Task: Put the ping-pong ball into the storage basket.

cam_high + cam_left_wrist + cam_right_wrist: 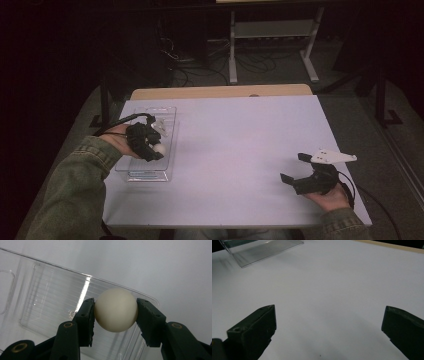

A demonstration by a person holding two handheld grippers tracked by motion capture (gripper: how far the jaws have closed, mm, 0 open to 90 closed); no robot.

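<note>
White tabletop (240, 150); left hand-held gripper (152, 150) clamped on cream ball (116, 310) above clear tray (170, 165); right hand-held gripper (295, 167) spread apart, holding nothing.

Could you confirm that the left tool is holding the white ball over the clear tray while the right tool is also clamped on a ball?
Not quite: the right tool is open and holds nothing, as the right gripper view shows. The left tool does hold the white ball over the clear tray.
</note>
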